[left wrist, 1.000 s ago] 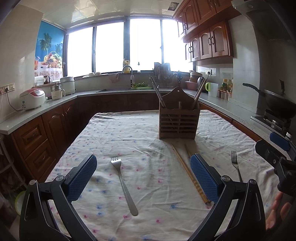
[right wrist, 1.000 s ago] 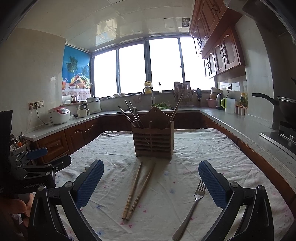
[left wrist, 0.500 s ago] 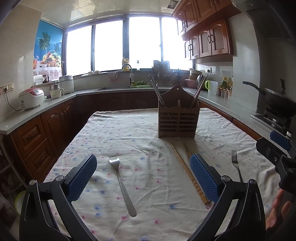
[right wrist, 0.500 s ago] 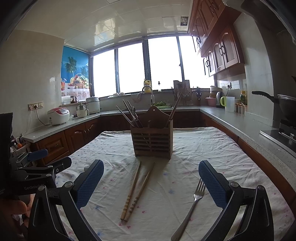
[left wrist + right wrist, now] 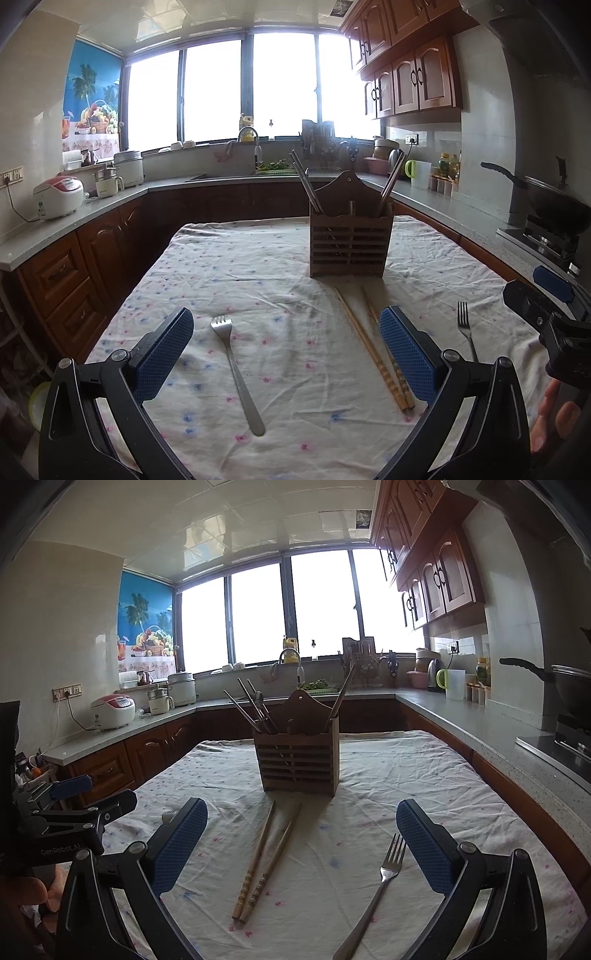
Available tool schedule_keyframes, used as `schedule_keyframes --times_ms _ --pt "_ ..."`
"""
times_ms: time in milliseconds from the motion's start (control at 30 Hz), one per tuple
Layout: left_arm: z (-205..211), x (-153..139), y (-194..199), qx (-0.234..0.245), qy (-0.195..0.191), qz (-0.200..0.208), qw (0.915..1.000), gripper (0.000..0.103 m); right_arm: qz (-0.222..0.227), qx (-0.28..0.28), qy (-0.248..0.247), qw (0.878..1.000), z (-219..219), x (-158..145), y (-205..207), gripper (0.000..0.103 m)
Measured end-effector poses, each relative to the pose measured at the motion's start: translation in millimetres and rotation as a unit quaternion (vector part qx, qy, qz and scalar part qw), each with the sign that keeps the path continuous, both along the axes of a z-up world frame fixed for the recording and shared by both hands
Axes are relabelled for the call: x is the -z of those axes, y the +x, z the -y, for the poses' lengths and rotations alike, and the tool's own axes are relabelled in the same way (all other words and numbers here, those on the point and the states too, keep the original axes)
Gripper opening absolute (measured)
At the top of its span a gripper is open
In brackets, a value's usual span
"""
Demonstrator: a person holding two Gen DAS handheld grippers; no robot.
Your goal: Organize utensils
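A wooden utensil holder (image 5: 350, 243) with several chopsticks and utensils in it stands mid-table; it also shows in the right wrist view (image 5: 298, 764). A pair of bamboo chopsticks (image 5: 373, 345) (image 5: 266, 856) lies in front of it. One metal fork (image 5: 236, 365) lies between the fingers of my open, empty left gripper (image 5: 286, 349). A second fork (image 5: 376, 890) (image 5: 466, 330) lies by the right finger of my open, empty right gripper (image 5: 303, 843). Both grippers hover above the cloth.
The table wears a white flowered cloth (image 5: 258, 280). Counters run around it with a rice cooker (image 5: 59, 195), sink tap (image 5: 255, 142) and a wok on the stove (image 5: 550, 206). The right gripper's body shows at the left view's right edge (image 5: 546, 314).
Both grippers have drifted slightly forward and down toward the table; the forks and chopsticks lie where they were. Both stay open.
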State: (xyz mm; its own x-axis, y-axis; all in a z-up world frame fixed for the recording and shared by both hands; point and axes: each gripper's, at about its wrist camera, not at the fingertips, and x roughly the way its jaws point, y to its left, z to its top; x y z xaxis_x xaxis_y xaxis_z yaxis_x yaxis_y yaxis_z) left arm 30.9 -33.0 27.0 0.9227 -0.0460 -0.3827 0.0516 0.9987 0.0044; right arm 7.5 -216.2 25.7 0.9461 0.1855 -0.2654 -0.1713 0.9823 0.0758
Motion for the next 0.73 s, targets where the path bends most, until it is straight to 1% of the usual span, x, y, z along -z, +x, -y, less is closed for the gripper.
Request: schedule_keyframes --times_ms 733 --pt "6 -1 0 0.002 0.006 -0.005 1.0000 0.103 -0.020 0.004 0.010 1.000 11 8 8 0.103"
